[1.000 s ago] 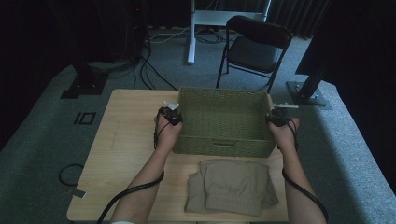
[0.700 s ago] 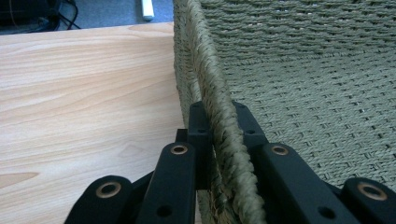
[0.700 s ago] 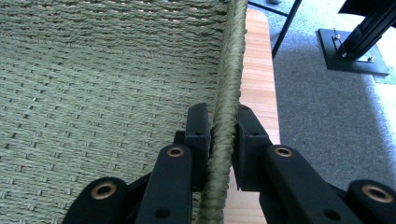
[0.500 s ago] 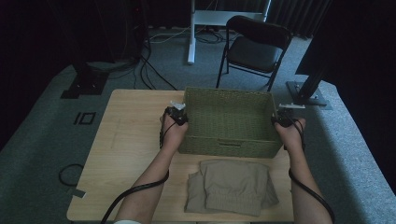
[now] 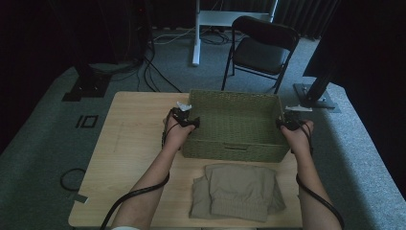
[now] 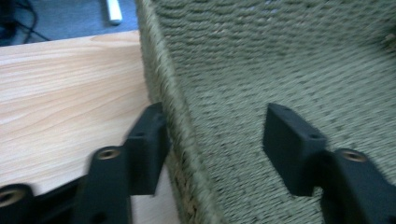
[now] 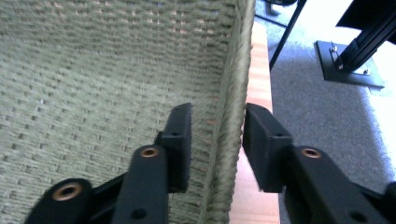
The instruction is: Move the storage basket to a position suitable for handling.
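Basket (image 5: 234,125): a woven, olive-green rectangular bin, open at the top, standing on the far half of the table (image 5: 124,143), toward its right side. Its near long wall faces the person; a small label patch sits low on that wall.

Left gripper (image 5: 187,122): at the basket's left short wall. In the left gripper view the rim runs up between the two black jaws; the outer jaw lies just beside the outside of the wall, over the wood, and the inner jaw stands well clear of it over the basket's floor. The jaws have just been opening and are now released, with the wall between them but not pressed.

Right gripper (image 5: 286,123): at the basket's right short wall. In the right gripper view (image 7: 217,140) the rim passes between the jaws, one inside the basket, one outside over the table edge. A narrow gap shows at each side of the weave; these jaws too have just been opening and no longer clench the wall.

Cloth (image 5: 237,190): a folded tan garment lying flat on the table's near side, just in front of the basket, apart from it.

Surroundings: a black folding chair (image 5: 261,48) stands beyond the table on grey carpet; cables trail from both grippers along the forearms.
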Available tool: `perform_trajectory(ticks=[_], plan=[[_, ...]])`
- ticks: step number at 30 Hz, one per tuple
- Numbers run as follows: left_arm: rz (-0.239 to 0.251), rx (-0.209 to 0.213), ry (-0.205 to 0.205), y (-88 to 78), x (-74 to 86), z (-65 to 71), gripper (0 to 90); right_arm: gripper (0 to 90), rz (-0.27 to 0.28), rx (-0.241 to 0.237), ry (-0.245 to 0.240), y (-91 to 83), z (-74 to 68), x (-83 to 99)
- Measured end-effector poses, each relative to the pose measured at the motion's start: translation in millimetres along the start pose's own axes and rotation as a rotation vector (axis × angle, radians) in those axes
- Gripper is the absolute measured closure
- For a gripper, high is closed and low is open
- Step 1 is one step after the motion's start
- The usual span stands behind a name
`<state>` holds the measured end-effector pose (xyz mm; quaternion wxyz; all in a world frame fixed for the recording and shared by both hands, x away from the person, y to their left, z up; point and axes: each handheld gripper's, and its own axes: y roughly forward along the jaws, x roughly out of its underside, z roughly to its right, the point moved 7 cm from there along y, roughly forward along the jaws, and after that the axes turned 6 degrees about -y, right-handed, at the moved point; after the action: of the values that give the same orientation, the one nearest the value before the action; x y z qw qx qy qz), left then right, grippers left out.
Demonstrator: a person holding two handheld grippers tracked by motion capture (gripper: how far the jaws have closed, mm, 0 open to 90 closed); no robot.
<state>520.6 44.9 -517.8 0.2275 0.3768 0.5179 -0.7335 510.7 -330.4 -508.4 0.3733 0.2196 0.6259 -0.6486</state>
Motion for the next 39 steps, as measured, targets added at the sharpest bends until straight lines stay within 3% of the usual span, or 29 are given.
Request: perform_trajectory(ticks=[4,8,13,15,16,22,26,27,32,39], plan=[[-0.012,0.038,0.023,-3.7,-0.7,-0.6,35.1,44.3,0.033,-0.024,0.021,-4.7,0.2,-3.1],[0.020,0.047,0.045,-12.0,-7.5,-4.6,27.8,34.5,0.079,-0.048,0.025,-6.5,1.0,-6.0],[0.032,0.084,0.097,-24.2,-13.5,-6.0,19.6,26.9,0.091,-0.091,-0.001,-10.3,-3.7,-8.4],[0.043,0.089,0.091,-28.6,-15.9,-7.0,19.6,23.6,0.105,-0.091,-0.019,-11.8,-5.2,-9.7],[0.050,0.091,0.086,-30.9,-17.1,-7.8,19.6,18.6,0.094,-0.117,-0.066,-14.2,-7.2,-7.9],[0.054,0.152,0.086,-47.9,-18.2,-8.1,19.6,16.7,0.126,-0.130,-0.074,-23.5,-11.0,-9.6],[0.061,0.171,0.079,-52.7,-17.2,-6.7,19.6,16.5,0.143,-0.141,-0.081,-27.9,-12.9,-10.8],[0.062,0.177,0.097,-56.9,-15.9,-6.2,19.6,16.5,0.147,-0.143,-0.081,-30.0,-13.5,-11.0],[0.067,0.211,0.103,-66.5,-13.0,-1.6,19.6,16.2,0.182,-0.162,-0.083,-44.9,-18.1,-12.7],[0.065,0.252,0.138,-78.4,-4.3,7.6,19.6,14.9,0.226,-0.216,-0.102,-64.1,-35.8,-10.7]])
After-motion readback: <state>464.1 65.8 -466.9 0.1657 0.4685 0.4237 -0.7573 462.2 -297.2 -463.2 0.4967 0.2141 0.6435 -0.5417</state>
